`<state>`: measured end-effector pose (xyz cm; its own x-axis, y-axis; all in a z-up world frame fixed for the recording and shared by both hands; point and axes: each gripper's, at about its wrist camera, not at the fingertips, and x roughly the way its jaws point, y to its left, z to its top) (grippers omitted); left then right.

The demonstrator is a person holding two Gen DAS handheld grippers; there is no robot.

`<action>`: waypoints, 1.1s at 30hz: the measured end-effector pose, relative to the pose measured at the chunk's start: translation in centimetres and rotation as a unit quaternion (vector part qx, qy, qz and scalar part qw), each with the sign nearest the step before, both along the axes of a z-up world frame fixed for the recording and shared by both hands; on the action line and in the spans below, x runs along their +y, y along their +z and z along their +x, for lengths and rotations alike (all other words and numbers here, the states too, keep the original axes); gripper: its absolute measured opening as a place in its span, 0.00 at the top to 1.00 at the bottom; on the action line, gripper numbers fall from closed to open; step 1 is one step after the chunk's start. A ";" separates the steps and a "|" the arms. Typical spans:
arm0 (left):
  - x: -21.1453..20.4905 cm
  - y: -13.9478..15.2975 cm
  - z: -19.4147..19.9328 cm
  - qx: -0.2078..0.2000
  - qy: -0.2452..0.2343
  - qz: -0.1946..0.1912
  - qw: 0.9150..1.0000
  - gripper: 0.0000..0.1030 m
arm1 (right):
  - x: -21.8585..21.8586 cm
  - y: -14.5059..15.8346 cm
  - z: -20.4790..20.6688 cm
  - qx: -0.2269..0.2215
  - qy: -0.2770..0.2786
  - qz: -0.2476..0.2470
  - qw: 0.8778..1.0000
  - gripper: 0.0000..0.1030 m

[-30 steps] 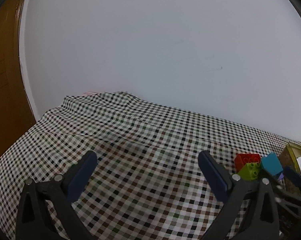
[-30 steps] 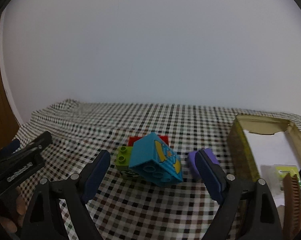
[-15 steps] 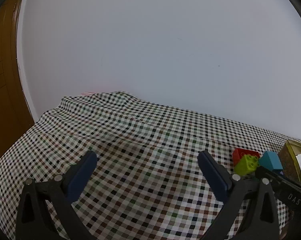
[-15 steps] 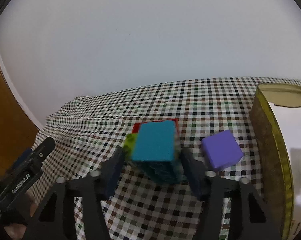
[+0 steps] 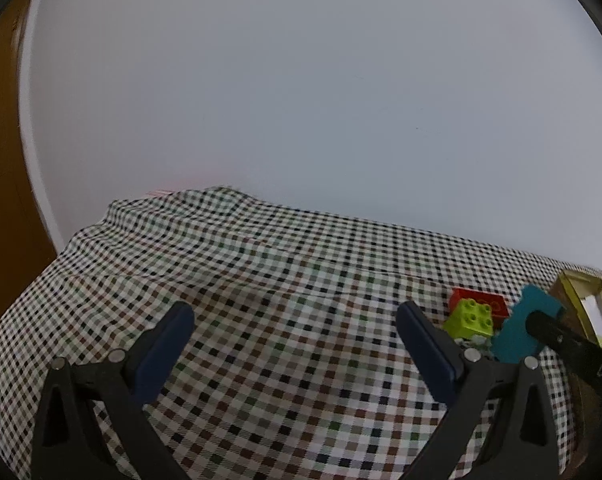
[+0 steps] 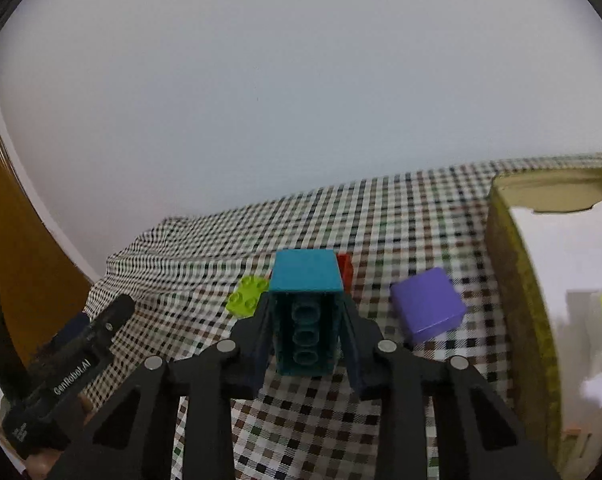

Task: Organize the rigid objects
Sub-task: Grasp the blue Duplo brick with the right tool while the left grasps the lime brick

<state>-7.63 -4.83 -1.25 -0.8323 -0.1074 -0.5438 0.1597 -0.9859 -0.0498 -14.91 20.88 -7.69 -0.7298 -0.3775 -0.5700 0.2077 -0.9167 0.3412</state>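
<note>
The right gripper is clenched on a teal plastic building brick, its dark fingers pressing the two long side faces so that the hollow, tubed underside faces the camera and the smooth top faces away. Gripping across the narrow width gives the flat pads two parallel walls to bear on, which should keep the brick from twisting. It appears lifted clear of the checked tablecloth, though motion blur on the right of this view makes the height hard to judge.

Behind the held brick, a lime-green studded brick sits studs-up on the cloth, just beside a red brick that is mostly hidden. A purple plastic cube lies to the right, near the wall of an open yellow-green cardboard box. The box already holds a few items, so it is probably the collecting place, and the loose pieces lie near it for short carries.

The left gripper hangs released, jaws wide apart over bare cloth with nothing between them, well to the side of the bricks, likely kept out of the working hand's path.

The likely next step is carrying the teal brick to the box.
</note>
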 end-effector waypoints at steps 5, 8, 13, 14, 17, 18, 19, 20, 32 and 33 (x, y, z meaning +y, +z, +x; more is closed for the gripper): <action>0.8 0.2 0.4 0.007 -0.027 -0.006 1.000 0.01 | 0.9 0.0 -0.1 -0.005 -0.005 -0.031 1.000 0.67; 1.1 0.2 0.4 0.008 -0.051 -0.003 0.999 0.01 | 1.7 1.3 0.8 0.024 -0.010 -0.046 0.999 0.67; 2.8 0.3 0.5 0.009 -0.113 0.004 0.994 0.01 | 3.3 3.6 3.2 0.077 -0.032 -0.048 0.995 0.67; 3.5 -0.1 0.0 0.005 -0.132 0.007 0.991 0.01 | 3.6 3.9 3.6 0.087 -0.041 -0.043 0.994 0.67; 5.8 -0.2 -0.4 -0.008 -0.173 0.000 0.985 0.02 | 4.4 4.7 5.0 0.114 -0.060 -0.031 0.991 0.67; 6.7 -0.3 -0.6 -0.011 -0.181 -0.007 0.983 0.03 | 4.4 4.7 4.6 0.119 -0.064 -0.028 0.990 0.67; 7.4 -0.4 -0.8 -0.013 -0.188 -0.015 0.982 0.05 | 5.0 4.9 5.0 0.124 -0.066 -0.030 0.990 0.67; 8.2 -0.4 -1.2 -0.015 -0.190 -0.026 0.981 0.07 | 5.2 5.1 5.2 0.128 -0.068 -0.032 0.989 0.67; 8.9 -4.6 -6.9 -0.151 -0.174 0.056 0.972 0.55 | 6.7 5.7 6.1 0.131 -0.095 -0.028 0.986 0.67; 8.5 -4.6 -6.9 -0.149 -0.174 0.068 0.971 0.60 | 7.0 5.6 6.3 0.129 -0.095 -0.031 0.987 0.67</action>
